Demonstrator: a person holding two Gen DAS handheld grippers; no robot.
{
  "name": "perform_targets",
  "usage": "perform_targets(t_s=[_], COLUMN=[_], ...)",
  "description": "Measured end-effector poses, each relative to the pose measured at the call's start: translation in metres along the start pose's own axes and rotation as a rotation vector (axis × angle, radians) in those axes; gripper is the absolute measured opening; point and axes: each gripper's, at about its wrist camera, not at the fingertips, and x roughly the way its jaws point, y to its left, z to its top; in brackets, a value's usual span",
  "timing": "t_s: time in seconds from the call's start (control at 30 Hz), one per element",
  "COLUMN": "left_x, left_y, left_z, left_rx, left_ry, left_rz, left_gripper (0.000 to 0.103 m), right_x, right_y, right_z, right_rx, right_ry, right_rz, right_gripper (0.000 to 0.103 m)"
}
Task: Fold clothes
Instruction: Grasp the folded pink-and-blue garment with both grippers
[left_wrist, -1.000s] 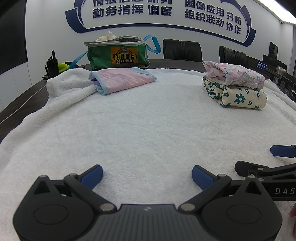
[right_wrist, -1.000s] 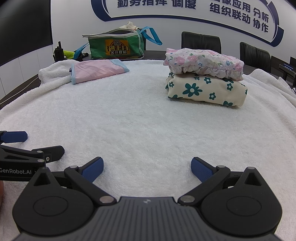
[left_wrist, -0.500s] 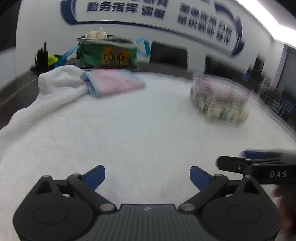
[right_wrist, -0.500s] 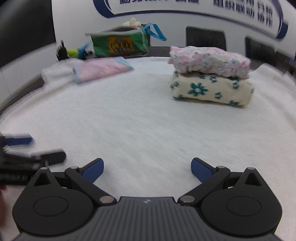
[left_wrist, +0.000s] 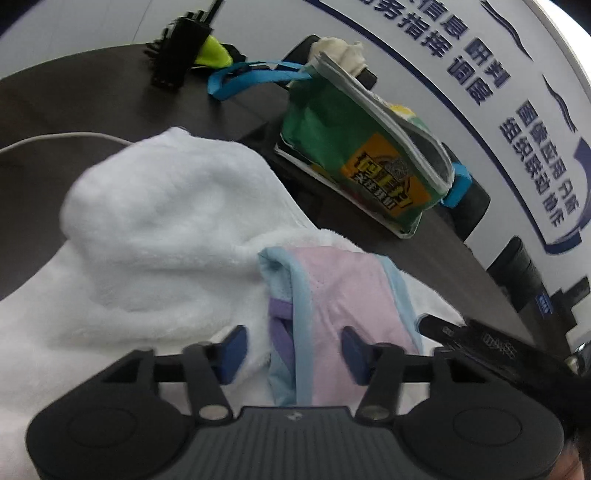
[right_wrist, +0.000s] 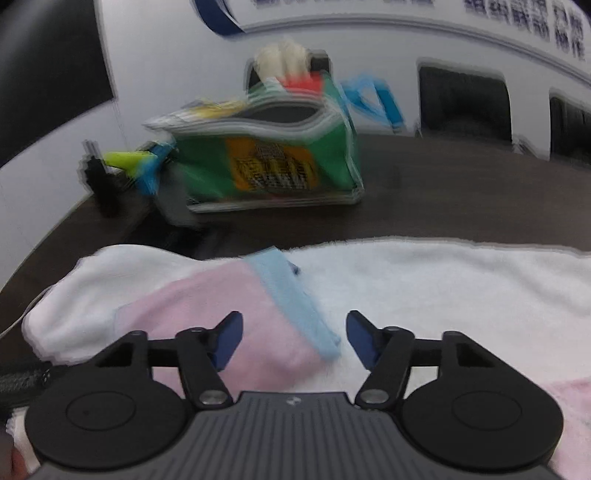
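We need both pinches on the blue trim of the pink garment (left_wrist: 343, 295), not on the white towel (left_wrist: 159, 221) bunched under it at the table's far corner by the green bag (left_wrist: 354, 147). Left gripper (left_wrist: 291, 350) jaws closing, purple-blue edge between them, no pad contact yet. Right gripper (right_wrist: 293, 341) also closing over the blue band (right_wrist: 291, 299), nothing gripped

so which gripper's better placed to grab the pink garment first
Left, probably. The left gripper already straddles the pink garment's blue-trimmed edge, jaws closing around it. The right gripper also has cloth between its closing jaws, but that view is blurred.
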Motion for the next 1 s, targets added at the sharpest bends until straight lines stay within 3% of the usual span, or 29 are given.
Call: perform_targets(t_s=[0.07,0.1,0.13,0.2,0.27,0.33,0.47,0.57,0.67,0.7,0.73,0.77,0.8,0.87,0.93,1.0], left_x=[0.003,0.004,0.001,-0.003,-0.025,-0.065,-0.171,-0.238,-0.266,-0.267,-0.260,-0.252,-0.242,-0.224,-0.234,-0.246], left_y=[-0.005,-0.008,-0.005,-0.001,0.001,-0.003,-0.004,-0.007,-0.012,-0.015,-0.015,-0.013,-0.006,0.008,0.031,0.052], left_z=[-0.003,-0.004,-0.003,-0.001,-0.004,-0.011,-0.037,-0.063,-0.081,-0.085,-0.089,-0.090,-0.096,-0.109,-0.142,-0.179], left_rx=[0.059,0.089,0.076,0.050,0.035,0.071,0.136,0.198,0.189,0.177,0.158,0.156,0.154,0.150,0.213,0.281], left_ry=[-0.014,-0.020,-0.013,0.000,-0.016,-0.053,-0.129,-0.151,-0.120,-0.112,-0.102,-0.080,-0.073,-0.060,-0.049,-0.039], left_rz=[0.020,0.029,-0.005,-0.073,-0.158,-0.227,-0.408,-0.451,-0.454,-0.439,-0.392,-0.351,-0.291,-0.173,-0.211,-0.292], left_gripper=[0.037,0.014,0.002,0.003,0.003,0.003,0.003,0.003,0.006,0.019,0.034,0.064,0.068,0.063,0.063,0.066], right_x=[0.027,0.040,0.044,0.036,0.002,-0.048,-0.187,-0.279,-0.326,-0.333,-0.333,-0.325,-0.318,-0.309,-0.309,-0.308], right_y=[-0.006,-0.008,-0.010,-0.009,0.002,0.018,0.023,0.009,-0.014,-0.021,-0.028,-0.034,-0.040,-0.054,-0.068,-0.075], right_z=[-0.002,-0.003,-0.006,-0.011,-0.014,-0.017,-0.041,-0.072,-0.102,-0.112,-0.119,-0.127,-0.134,-0.153,-0.187,-0.225], right_rx=[0.021,0.031,0.042,0.056,0.030,-0.039,-0.107,-0.117,-0.059,-0.031,-0.008,0.014,0.030,0.037,-0.013,-0.062], right_ry=[0.039,0.058,0.068,0.065,0.020,-0.046,-0.161,-0.237,-0.250,-0.249,-0.240,-0.220,-0.219,-0.244,-0.240,-0.206], right_rz=[-0.006,-0.010,0.015,0.072,0.135,0.210,0.451,0.561,0.582,0.561,0.507,0.425,0.358,0.237,0.200,0.270], right_gripper=[0.054,0.034,0.004,0.003,0.002,0.002,0.002,0.002,0.003,0.008,0.027,0.047,0.081,0.084,0.084,0.084])
